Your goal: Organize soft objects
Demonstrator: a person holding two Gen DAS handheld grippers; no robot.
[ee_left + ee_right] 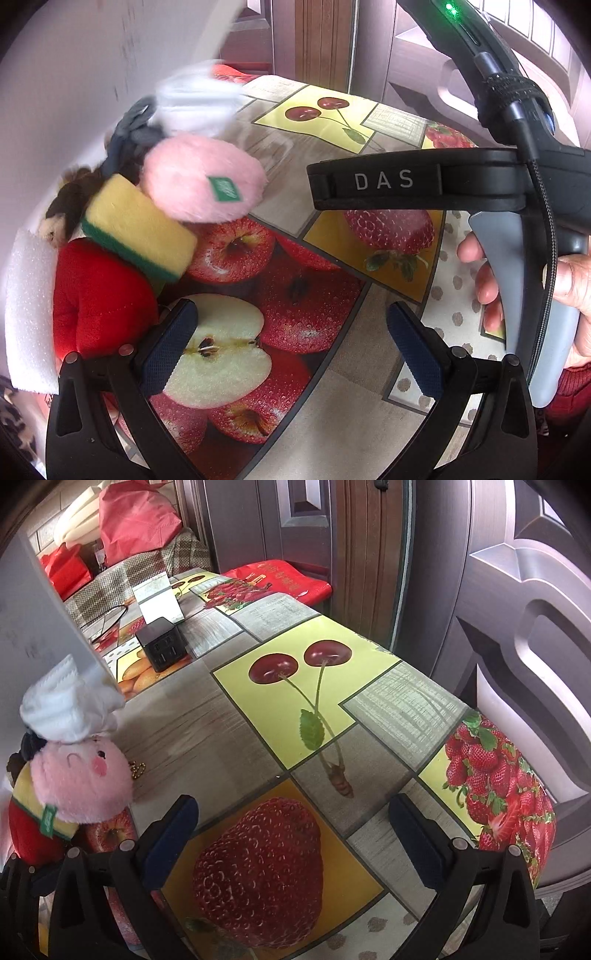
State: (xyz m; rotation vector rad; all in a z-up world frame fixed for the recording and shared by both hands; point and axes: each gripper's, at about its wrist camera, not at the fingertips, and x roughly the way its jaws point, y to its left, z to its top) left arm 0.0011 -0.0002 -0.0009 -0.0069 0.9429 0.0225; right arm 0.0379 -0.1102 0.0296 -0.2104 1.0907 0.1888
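Fruit-printed oilcloth is covering the bench (258, 738), soft things lying piled at its left edge. Both the left tongs (291, 343) and the right tongs (291, 838) are hanging open and empty. Judging by the pile, whichever reaches in next should be closing squarely across the pink plush (203, 181), not nudging the sponge (138, 227).

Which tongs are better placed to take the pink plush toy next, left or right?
Probably left. The left tongs are open, with the pink plush toy just ahead on their left. The right tongs face bare tablecloth, with the toy at the view's far left.
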